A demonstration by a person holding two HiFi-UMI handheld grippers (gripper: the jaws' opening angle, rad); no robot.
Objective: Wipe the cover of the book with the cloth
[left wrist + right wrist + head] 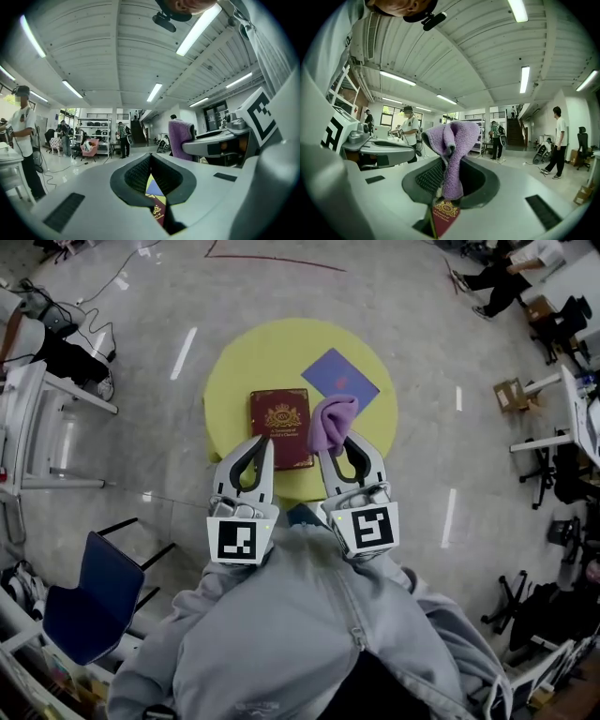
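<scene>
You are holding the cloth (334,420) clamped in the fingers of the right gripper (336,442) at the edge of the book (280,426) — the left gripper (265,442) is idling, fingers together and empty. The wipe is not yet begun: next you likely need to lower the cloth onto the cover.

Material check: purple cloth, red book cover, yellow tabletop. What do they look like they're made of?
Purple cloth: soft terry or microfibre, matte, going by the fuzzy pile and limp folds.
Red book cover: dark red and smooth with a gold stamped crest. Probably leatherette or coated board, can't tell which.
Yellow table top: even, matte colour with no grain showing. Possibly laminate or painted board.
</scene>
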